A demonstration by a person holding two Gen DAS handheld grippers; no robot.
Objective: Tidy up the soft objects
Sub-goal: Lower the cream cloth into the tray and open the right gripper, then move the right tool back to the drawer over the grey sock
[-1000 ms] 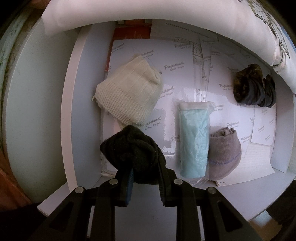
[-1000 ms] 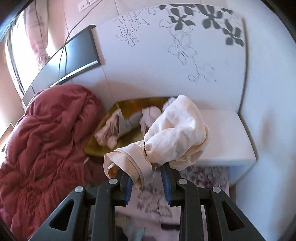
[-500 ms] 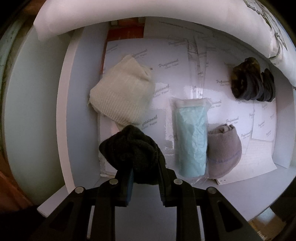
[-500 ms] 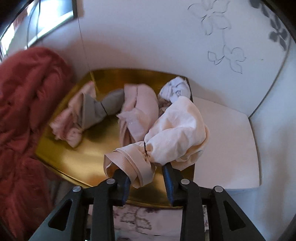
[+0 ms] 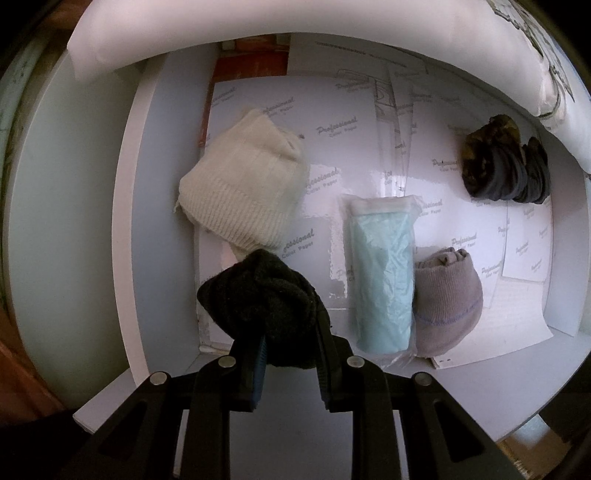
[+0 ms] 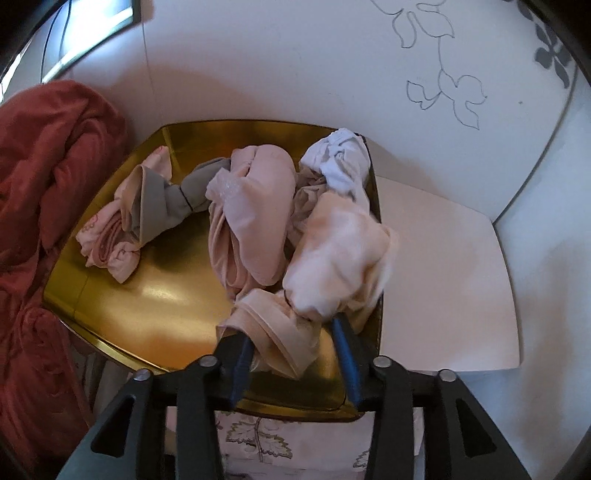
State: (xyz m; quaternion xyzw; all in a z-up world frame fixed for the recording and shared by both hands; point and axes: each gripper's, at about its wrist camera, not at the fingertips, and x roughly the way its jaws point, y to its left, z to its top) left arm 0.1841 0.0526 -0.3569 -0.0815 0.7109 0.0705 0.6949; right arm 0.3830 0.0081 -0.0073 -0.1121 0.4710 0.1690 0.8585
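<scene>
My left gripper (image 5: 290,343) points straight down over a white drawer (image 5: 159,184) and is shut on a black sock bundle (image 5: 258,295). Below lie a cream knit bundle (image 5: 243,188), a blue packet in clear wrap (image 5: 382,266), a grey sock roll (image 5: 448,299) and dark socks (image 5: 506,166). My right gripper (image 6: 290,332) hangs over the near right corner of a gold tray (image 6: 147,314). Its jaws are opening, and a peach garment (image 6: 340,251) sits loose and blurred between them. A pink garment (image 6: 255,214), a grey-and-pink one (image 6: 147,214) and a white one (image 6: 343,162) lie in the tray.
A red quilt (image 6: 44,184) bulges against the tray's left side. A white bedside top (image 6: 443,277) lies to the tray's right, with a flower-patterned wall behind. A white padded edge (image 5: 295,26) overhangs the drawer's far side. Printed paper sheets (image 5: 332,129) line the drawer floor.
My right gripper came down and closer over the gold tray, and its jaws spread apart, loosening the peach garment. The left gripper and its black sock bundle stayed put.
</scene>
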